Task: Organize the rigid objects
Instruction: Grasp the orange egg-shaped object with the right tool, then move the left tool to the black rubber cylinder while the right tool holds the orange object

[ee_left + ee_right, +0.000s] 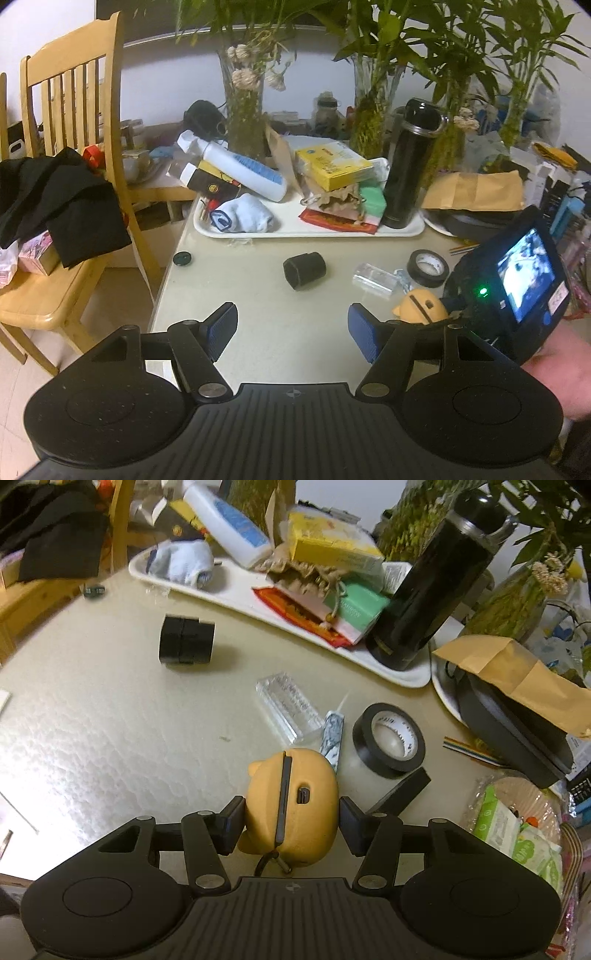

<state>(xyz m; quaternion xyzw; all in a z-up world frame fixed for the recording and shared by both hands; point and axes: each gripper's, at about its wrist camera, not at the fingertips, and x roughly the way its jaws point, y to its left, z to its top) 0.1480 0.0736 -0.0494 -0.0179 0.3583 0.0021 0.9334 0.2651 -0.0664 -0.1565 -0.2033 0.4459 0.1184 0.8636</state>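
A yellow rounded case (295, 775) with a dark seam sits between the pads of my right gripper (291, 814), just above the beige table (110, 738). Both pads press on its sides, so that gripper is shut on it. The same case (421, 306) shows at the right of the left wrist view. My left gripper (291, 328) hangs open over bare table with nothing between its blue pads. Loose on the table lie a black cylinder (186, 639), a clear plastic box (288, 709), a roll of black tape (388, 740) and a small foil packet (333, 738).
A white tray (314, 230) at the back holds a black flask (410, 166), a yellow box, a white bottle and a sock. Plant vases stand behind it. A wooden chair (74, 110) with black cloth is at the left. A hand (557, 369) holds the right gripper.
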